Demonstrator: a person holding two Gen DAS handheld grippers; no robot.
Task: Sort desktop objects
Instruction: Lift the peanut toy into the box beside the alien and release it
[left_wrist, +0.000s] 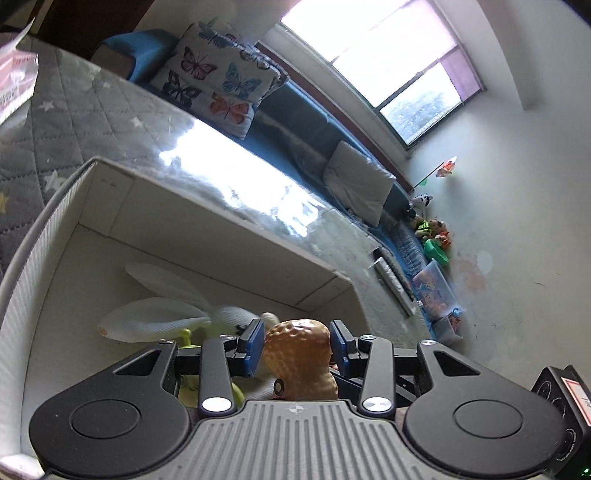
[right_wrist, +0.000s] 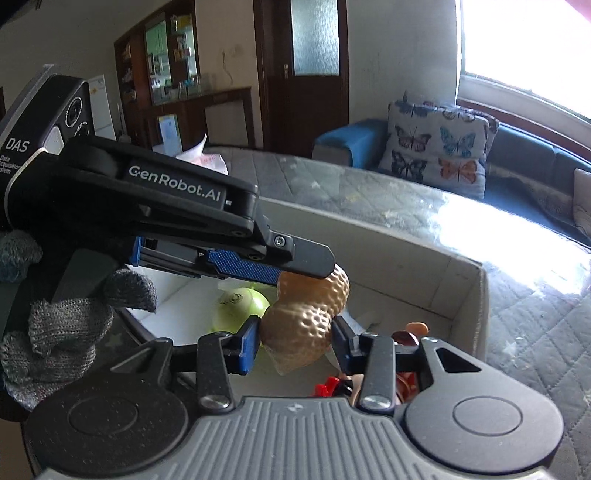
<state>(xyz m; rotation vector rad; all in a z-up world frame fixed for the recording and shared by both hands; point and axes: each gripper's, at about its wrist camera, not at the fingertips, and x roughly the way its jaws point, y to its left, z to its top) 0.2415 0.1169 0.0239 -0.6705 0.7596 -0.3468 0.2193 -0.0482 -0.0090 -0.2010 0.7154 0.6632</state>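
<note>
A tan dimpled peanut toy (left_wrist: 299, 350) (right_wrist: 306, 317) hangs over an open white-lined box (left_wrist: 207, 206) (right_wrist: 388, 251), held by both grippers. My left gripper (left_wrist: 295, 339) has its blue pads on either side of one lobe and is shut on it. In the right wrist view it reaches in from the left (right_wrist: 295, 266), held by a grey-gloved hand (right_wrist: 66, 332). My right gripper (right_wrist: 295, 343) is shut on the other lobe. Inside the box lie a white long-eared plush rabbit (left_wrist: 229, 317), a pale green round toy (right_wrist: 240, 306) and small red and orange pieces (right_wrist: 406, 332).
The box stands on a table with a grey quilted star cover under glass (left_wrist: 110, 110) (right_wrist: 535, 314). A pink-and-white plastic bag (left_wrist: 14, 74) (right_wrist: 207, 158) lies at the table's far end. A blue sofa with a butterfly cushion (left_wrist: 218, 74) (right_wrist: 439, 144) runs behind the table.
</note>
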